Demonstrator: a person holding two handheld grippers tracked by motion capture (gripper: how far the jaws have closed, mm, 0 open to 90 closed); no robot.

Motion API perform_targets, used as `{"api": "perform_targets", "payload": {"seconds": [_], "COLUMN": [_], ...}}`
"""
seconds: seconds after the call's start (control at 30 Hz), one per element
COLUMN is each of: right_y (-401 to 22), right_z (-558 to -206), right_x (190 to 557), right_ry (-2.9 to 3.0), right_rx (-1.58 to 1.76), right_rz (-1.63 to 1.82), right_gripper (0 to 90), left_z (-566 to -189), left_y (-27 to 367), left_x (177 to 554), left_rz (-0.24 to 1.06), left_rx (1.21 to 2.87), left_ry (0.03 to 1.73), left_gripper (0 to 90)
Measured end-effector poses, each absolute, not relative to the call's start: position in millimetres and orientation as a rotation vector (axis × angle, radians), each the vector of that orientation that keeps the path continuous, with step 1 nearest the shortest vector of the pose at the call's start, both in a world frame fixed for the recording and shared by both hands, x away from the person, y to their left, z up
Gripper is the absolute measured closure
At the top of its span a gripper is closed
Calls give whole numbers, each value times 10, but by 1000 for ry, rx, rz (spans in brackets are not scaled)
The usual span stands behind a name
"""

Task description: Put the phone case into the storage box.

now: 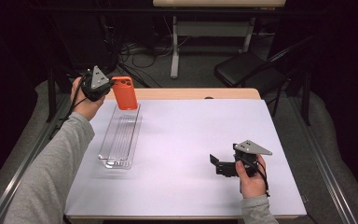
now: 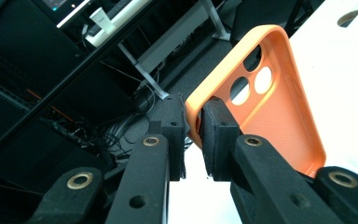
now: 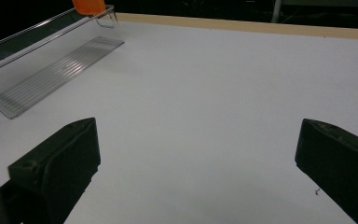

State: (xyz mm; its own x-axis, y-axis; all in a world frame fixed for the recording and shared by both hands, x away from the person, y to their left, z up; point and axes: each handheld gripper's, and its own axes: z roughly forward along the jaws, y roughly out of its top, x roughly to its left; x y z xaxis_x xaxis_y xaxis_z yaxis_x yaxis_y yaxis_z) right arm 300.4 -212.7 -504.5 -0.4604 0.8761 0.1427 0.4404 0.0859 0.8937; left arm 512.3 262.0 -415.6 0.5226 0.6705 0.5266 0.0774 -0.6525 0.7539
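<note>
Near the table's (image 1: 191,140) front right corner, right gripper (image 1: 220,164) resting low on the white top, held in a hand, jaws spread wide with nothing between. Toward the left edge, clear plastic tray (image 1: 120,138) lying long axis front to back, ribbed floor bare. At the tray's far end, by the back left corner, orange phone case (image 1: 124,92) held upright above it, long axis near vertical, camera cut-outs uppermost, lower end dipping toward the tray. Left gripper (image 2: 193,133) clamped on the case's side rim. No readable brand or lettering anywhere.
</note>
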Motion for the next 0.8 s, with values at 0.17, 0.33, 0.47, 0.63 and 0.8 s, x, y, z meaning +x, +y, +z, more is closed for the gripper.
{"api": "perform_targets", "payload": {"seconds": [0.17, 0.33, 0.47, 0.63, 0.8], "right_y": [-2138, -2164, -2167, -2177, -2191], "right_z": [-5035, -5031, -5032, -5039, -5055], "right_x": [2983, 2975, 2968, 2964, 2963], "right_ry": [1944, 1940, 1941, 1940, 1945], "right_rx": [1301, 1301, 1303, 1302, 1305], "right_rz": [1337, 1333, 1332, 1331, 1322], "right_gripper": [0, 0, 0, 0, 0], "left_z": [-4207, -4267, -4335, -4423, -4489], "left_y": [2614, 2585, 2562, 2580, 2592], "left_x": [5163, 5192, 5210, 5224, 5231], "left_rz": [1123, 1116, 1114, 1117, 1113], "left_rx": [2081, 2094, 2100, 2092, 2101], "left_ry": [597, 576, 574, 597, 609], "left_gripper": [807, 807, 807, 808, 807]}}
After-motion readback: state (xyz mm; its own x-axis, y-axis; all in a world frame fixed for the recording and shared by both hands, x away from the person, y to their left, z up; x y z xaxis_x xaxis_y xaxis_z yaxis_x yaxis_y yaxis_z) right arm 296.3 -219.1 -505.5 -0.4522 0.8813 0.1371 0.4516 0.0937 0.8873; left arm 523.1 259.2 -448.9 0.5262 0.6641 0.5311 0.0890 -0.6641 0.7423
